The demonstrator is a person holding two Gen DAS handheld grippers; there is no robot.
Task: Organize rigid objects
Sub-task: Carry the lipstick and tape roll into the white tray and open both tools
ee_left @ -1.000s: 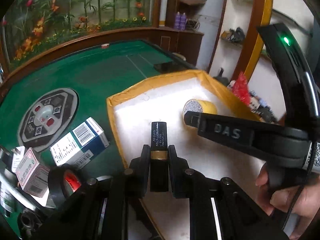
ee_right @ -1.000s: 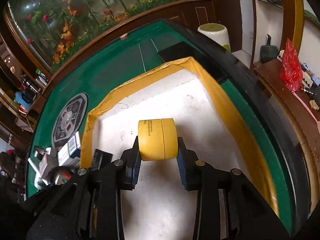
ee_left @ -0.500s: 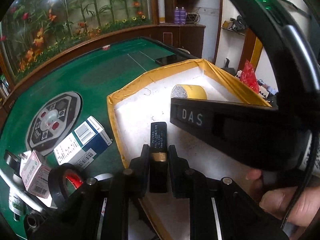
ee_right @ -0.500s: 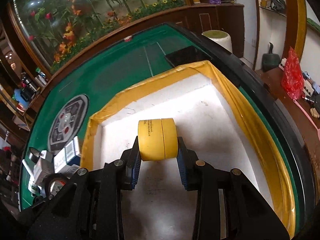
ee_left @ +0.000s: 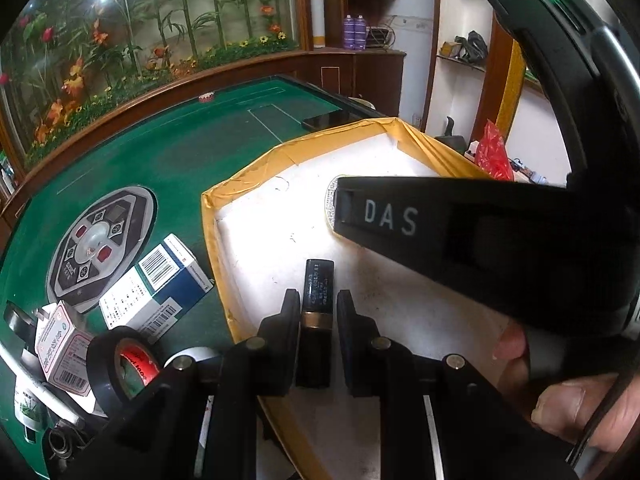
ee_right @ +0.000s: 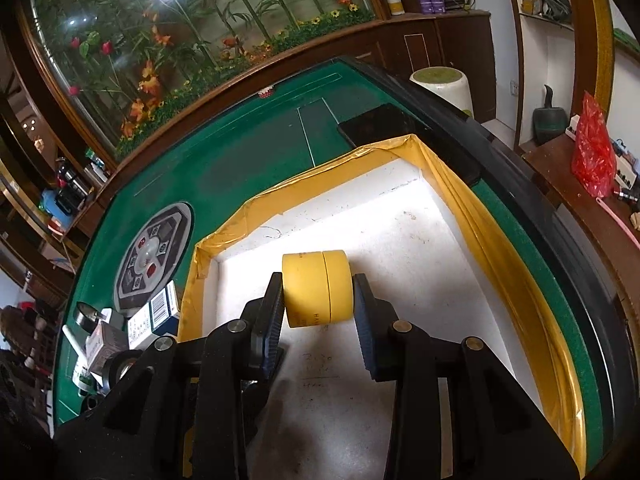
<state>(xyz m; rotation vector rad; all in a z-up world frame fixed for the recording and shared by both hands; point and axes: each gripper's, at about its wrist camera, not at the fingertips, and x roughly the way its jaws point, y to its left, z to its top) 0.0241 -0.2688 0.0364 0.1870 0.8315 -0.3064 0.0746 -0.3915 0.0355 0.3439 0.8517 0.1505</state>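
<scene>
Squat yellow cylindrical jar (ee_right: 318, 288) clamped sideways by right hand-held gripper (ee_right: 319, 314) over white foam tray (ee_right: 400, 240); black gold-banded tube (ee_left: 316, 312) between the left hand-held gripper's (ee_left: 318, 322) jaws, grip unclear.

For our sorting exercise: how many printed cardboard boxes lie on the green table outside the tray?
2. A blue-and-white box lies beside the tray's left wall; a smaller pink-and-white box sits nearer the camera, by the tape roll. Clutter there may hide more.
</scene>
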